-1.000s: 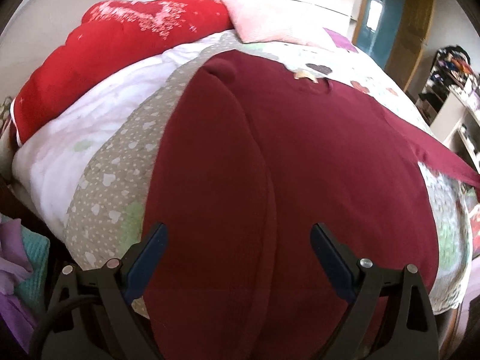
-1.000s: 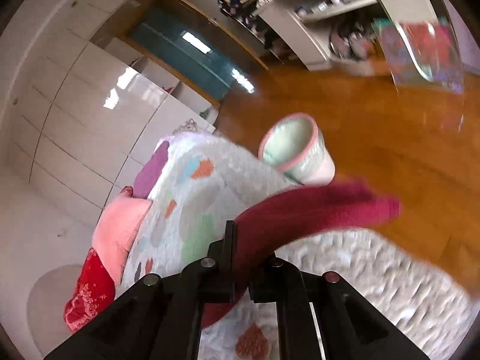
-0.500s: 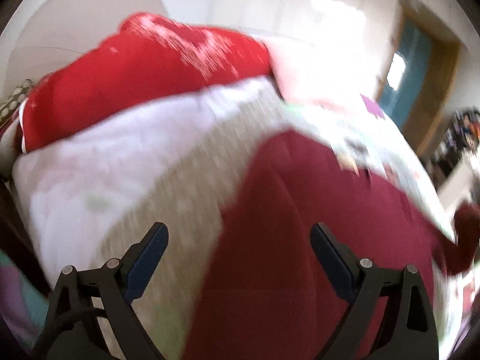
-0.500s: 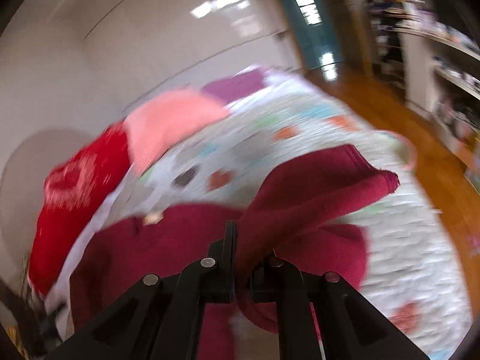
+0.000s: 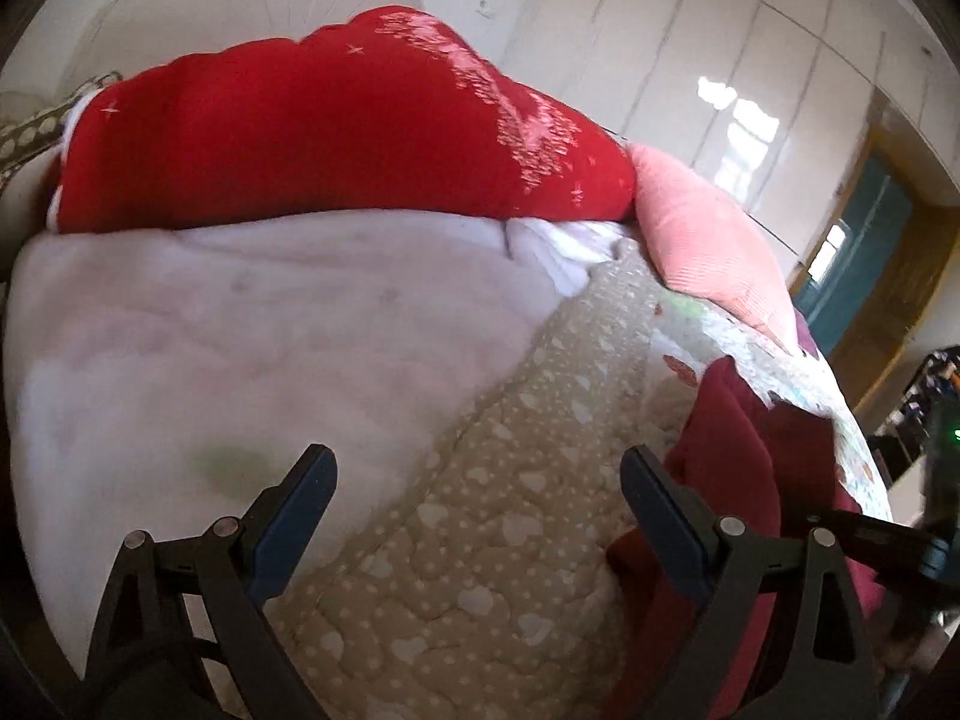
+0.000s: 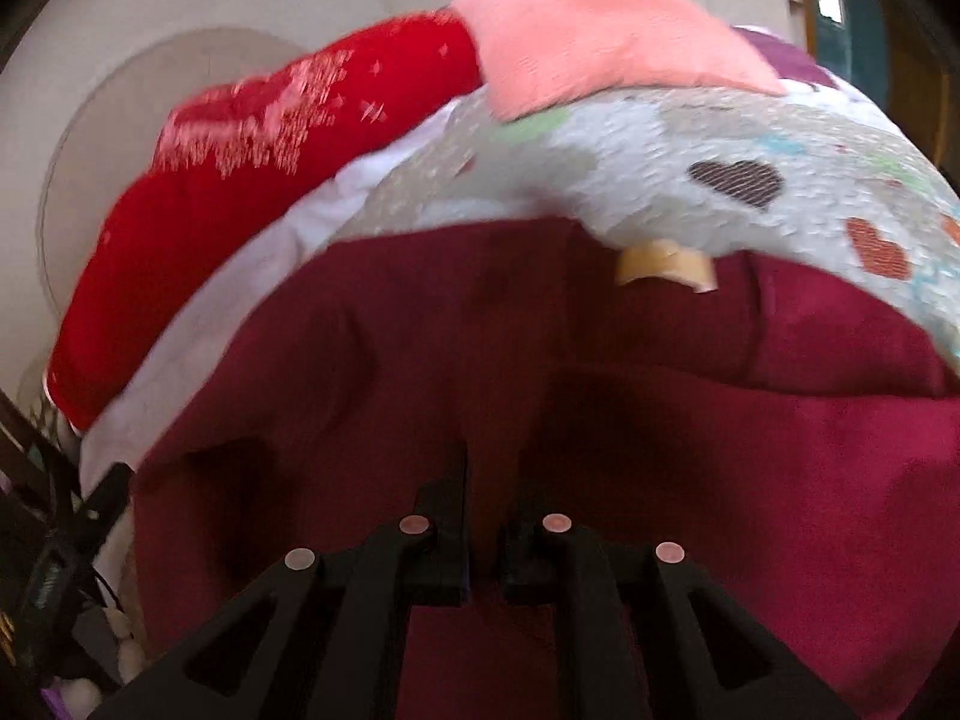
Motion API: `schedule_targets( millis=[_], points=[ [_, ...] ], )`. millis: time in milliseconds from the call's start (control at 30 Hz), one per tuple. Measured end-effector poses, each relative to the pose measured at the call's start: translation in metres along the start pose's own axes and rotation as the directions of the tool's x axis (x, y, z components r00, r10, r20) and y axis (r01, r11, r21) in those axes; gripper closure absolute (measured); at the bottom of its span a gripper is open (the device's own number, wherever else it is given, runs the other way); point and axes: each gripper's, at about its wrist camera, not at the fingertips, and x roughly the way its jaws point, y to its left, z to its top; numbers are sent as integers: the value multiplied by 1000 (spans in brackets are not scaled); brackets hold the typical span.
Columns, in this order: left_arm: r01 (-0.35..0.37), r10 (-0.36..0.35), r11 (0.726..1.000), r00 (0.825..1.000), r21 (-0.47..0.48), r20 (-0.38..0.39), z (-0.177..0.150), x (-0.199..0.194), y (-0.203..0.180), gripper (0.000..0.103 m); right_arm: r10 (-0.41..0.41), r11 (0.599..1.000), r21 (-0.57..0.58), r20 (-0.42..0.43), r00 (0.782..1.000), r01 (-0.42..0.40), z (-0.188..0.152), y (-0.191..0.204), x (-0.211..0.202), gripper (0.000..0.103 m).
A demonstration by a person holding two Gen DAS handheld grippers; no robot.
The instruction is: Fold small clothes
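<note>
A dark red garment point(image 6: 690, 432) lies spread on the bed, with a tan label point(image 6: 663, 267) at its far neckline. My right gripper point(image 6: 483, 531) is shut on a fold of this garment, holding it low over the spread cloth. In the left wrist view the same dark red garment point(image 5: 744, 468) shows only at the right edge, bunched up. My left gripper point(image 5: 477, 501) stands open over the beige heart-print quilt point(image 5: 492, 516), to the left of the garment, with nothing between its fingers.
A big red cushion point(image 5: 336, 144) and a pink pillow point(image 5: 708, 252) lie at the head of the bed. A white blanket point(image 5: 240, 330) covers the left part. White wardrobe doors point(image 5: 720, 60) and a teal door point(image 5: 864, 252) stand behind. The right gripper's black body point(image 5: 882, 540) pokes in at the right.
My right gripper has carried the garment's sleeve from out over the floor back across onto the body of the garment. My left gripper has swung left, off the garment, over the quilt.
</note>
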Motion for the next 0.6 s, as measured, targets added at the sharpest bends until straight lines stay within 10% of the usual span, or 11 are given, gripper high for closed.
schedule_targets(
  millis=[100,600],
  points=[
    [17,-17,1000,1000,9,-19,0,4,-1,8,67,998,18,0,998,-67,-3,0,2,54],
    [65,-72,994,994,-93,-77,4,10,17,8,113,985,-122,-83,990,-123,-12,35,-5,51]
  ],
)
